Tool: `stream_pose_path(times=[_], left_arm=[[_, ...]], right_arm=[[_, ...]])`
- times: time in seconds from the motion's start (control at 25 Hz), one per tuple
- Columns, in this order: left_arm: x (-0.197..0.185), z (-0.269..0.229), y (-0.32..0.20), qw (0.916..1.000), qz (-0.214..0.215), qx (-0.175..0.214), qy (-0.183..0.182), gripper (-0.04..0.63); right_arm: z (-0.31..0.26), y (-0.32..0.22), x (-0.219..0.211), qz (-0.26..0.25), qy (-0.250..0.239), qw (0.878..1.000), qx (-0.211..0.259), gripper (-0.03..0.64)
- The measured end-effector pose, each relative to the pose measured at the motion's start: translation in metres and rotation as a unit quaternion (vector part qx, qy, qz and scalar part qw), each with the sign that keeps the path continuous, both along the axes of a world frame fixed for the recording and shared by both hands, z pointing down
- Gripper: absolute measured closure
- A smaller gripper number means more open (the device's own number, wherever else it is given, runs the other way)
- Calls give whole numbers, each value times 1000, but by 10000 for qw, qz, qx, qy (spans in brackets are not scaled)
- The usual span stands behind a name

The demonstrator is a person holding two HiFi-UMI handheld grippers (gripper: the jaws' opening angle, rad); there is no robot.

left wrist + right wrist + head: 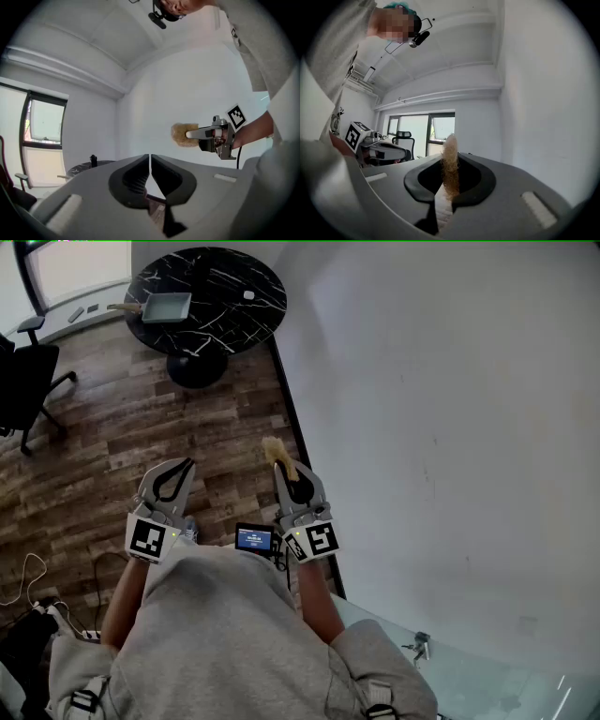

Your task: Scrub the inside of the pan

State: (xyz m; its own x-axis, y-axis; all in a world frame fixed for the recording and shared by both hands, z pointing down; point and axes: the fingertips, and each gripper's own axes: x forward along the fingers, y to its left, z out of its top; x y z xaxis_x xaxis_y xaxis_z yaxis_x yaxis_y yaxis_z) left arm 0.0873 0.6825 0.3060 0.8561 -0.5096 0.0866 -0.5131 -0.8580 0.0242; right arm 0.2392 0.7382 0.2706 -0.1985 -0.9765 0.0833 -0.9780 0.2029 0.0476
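Observation:
The square pale-green pan (167,307) with a wooden handle lies on a round black marble table (230,282), far ahead of both grippers. My right gripper (284,468) is shut on a tan scrub pad (277,454), which sticks out past the fingertips. In the right gripper view the scrub pad (450,164) stands upright between the jaws. My left gripper (184,468) is shut and holds nothing; its jaws meet in the left gripper view (150,161). That view also shows the right gripper (213,136) with the pad (185,135). Both grippers hang close to the person's body above the wood floor.
A white wall (450,427) runs along the right side. A black office chair (23,381) stands at the left. Cables (28,587) lie on the floor at lower left. A small white object (248,294) lies on the table. A glass surface (487,681) shows at lower right.

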Motion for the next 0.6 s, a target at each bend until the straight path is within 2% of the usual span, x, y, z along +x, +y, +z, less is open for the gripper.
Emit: stream_pose_path(times=[0.28, 0.6], left_arm=[[-7, 9, -65, 9998, -8, 154, -159, 588], [-12, 41, -140, 9982, -446, -135, -388, 588]], right_arm=[[23, -72, -16, -385, 30, 9986, -374, 554], [57, -180, -3, -909, -193, 9944, -504, 548]])
